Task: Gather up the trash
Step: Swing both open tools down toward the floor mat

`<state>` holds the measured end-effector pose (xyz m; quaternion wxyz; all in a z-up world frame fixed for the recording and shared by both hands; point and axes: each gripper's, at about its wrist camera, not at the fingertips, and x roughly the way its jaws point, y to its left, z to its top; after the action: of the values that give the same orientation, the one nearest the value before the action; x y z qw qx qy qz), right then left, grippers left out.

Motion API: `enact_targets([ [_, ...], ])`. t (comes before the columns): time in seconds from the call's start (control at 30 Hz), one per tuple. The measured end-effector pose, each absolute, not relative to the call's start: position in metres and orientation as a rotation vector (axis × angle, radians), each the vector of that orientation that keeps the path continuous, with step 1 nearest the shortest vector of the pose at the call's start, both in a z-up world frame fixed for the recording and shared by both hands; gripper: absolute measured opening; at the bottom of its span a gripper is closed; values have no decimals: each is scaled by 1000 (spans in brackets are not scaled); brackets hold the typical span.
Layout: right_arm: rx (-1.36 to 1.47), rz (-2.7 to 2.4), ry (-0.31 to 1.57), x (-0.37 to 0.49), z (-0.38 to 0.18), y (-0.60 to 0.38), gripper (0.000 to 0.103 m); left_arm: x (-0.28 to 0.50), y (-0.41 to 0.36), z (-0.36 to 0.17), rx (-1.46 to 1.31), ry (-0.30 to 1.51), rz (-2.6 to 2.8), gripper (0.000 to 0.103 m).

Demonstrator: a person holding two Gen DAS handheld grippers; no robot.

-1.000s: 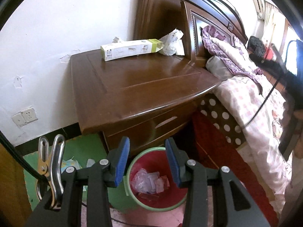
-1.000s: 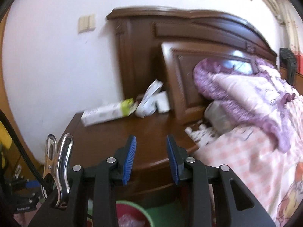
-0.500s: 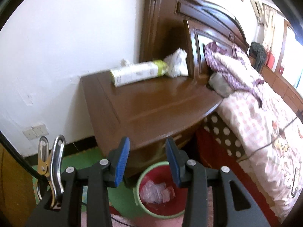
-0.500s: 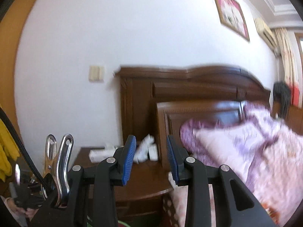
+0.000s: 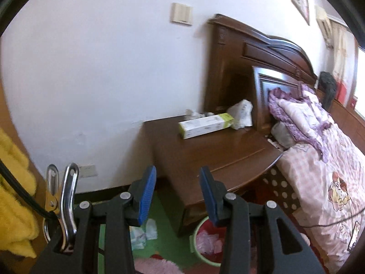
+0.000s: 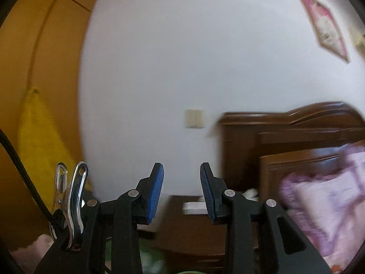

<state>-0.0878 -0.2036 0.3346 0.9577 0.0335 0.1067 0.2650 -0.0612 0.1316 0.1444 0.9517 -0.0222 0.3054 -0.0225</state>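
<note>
White wall is filling most of what you are seeing, with a dark brown wooden bedside table [image 5: 219,150] standing against it beside the bed with the pink and purple blanket [image 5: 319,159]. Your left claw [image 5: 178,194] is hanging in the air in front of the table, its blue pads partly apart and holding nothing. Your right claw [image 6: 181,194] is pointing at the wall, also partly apart and holding nothing. A long white and green cardboard box [image 5: 206,125] is lying on the table, touching a crumpled white paper bag [image 5: 241,114]. Down on the floor, a round green bin with a red liner [image 5: 205,246] is sitting beside the table with clear wrappers inside. Two pale tissue packs [image 5: 143,233] are lying on the green floor mat [image 5: 168,239].
</note>
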Motion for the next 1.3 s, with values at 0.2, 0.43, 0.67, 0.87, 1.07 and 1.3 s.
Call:
enact_targets([
  [0.2,102,697,325,-75,282,-156,35,-85,178,142,-74,639,62,41],
  [0.43,96,786,417,-45,193,-111,35,-84,206,121,-78,660,160,41],
  [0.67,56,872,547,-19,101,-55,35,-62,235,58,-91,749,269,41],
  [0.87,36,978,692,8,35,11,35,-46,275,6,-173,844,345,41],
  [1.07,-75,1046,769,14,-22,86,35,-32,331,-56,-255,959,429,41],
  [1.3,-166,983,891,33,-103,151,35,-5,374,-115,-303,1092,434,41],
])
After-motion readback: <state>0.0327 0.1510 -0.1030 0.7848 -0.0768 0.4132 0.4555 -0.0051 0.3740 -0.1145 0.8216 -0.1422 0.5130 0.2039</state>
